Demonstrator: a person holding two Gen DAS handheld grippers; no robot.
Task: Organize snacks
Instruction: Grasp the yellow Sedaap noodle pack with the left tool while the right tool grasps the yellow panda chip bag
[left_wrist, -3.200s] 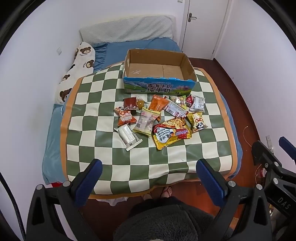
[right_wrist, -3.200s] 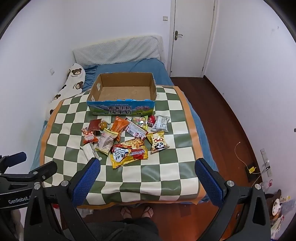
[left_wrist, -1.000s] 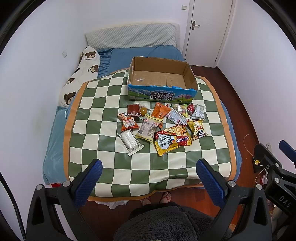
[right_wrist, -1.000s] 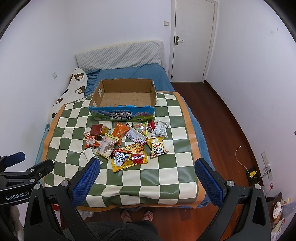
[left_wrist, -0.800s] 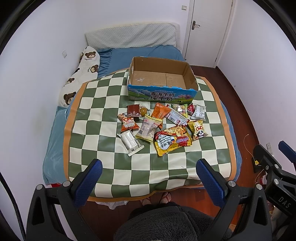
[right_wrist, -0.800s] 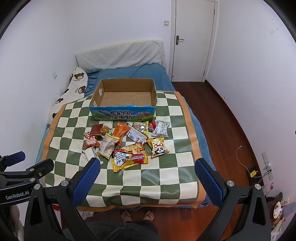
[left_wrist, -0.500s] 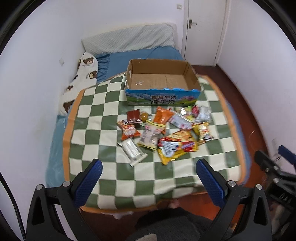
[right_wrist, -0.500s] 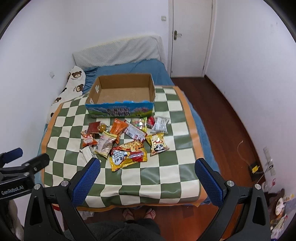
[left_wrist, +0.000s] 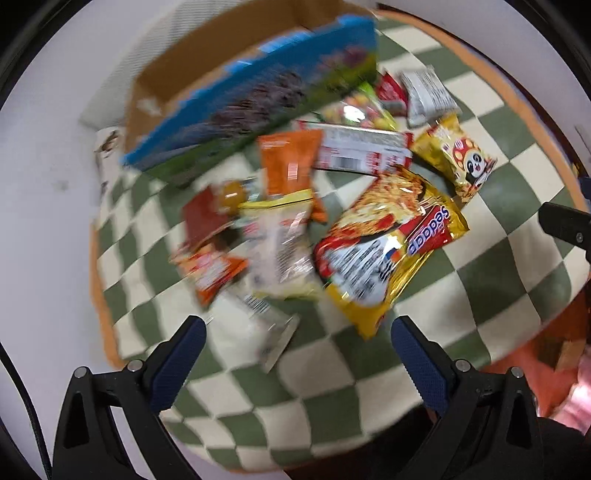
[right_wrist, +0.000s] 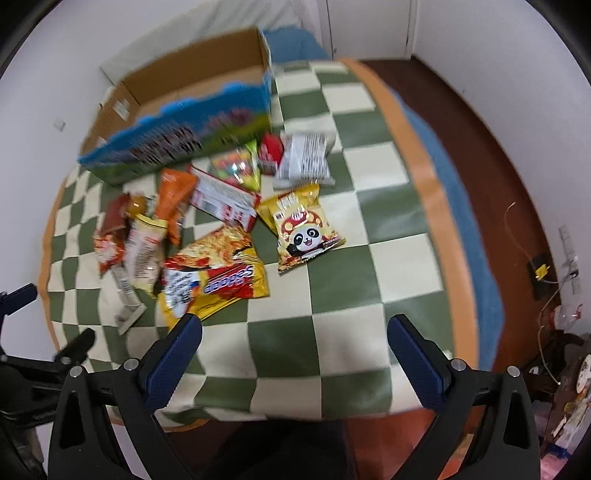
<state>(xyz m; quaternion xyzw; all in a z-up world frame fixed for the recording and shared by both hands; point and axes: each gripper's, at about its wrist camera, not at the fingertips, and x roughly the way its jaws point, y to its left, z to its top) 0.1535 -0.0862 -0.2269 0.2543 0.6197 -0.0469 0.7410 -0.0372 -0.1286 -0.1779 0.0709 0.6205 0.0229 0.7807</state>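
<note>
1. Snacks lie in a loose heap on the checkered cloth (left_wrist: 332, 369) in the left wrist view, just in front of the open cardboard box (left_wrist: 236, 85). The red-and-gold noodle packet (left_wrist: 388, 247) is nearest, partly over a pale yellow-edged packet (left_wrist: 280, 251). A panda packet (left_wrist: 458, 158) lies to its right and an orange packet (left_wrist: 290, 166) sits closer to the box. The left side of the heap is motion-blurred. The left gripper (left_wrist: 295, 363) hovers over the cloth's near edge with its fingers spread wide, holding nothing.

2. In the right wrist view the same heap sits left of centre. The noodle packet (right_wrist: 214, 277) is nearest, the panda packet (right_wrist: 303, 229) lies apart to its right, and a silver-grey packet (right_wrist: 304, 158) and a green candy bag (right_wrist: 236, 166) rest by the box (right_wrist: 181, 122). The right gripper (right_wrist: 293, 360) is likewise spread and empty above bare cloth (right_wrist: 351, 295).
</note>
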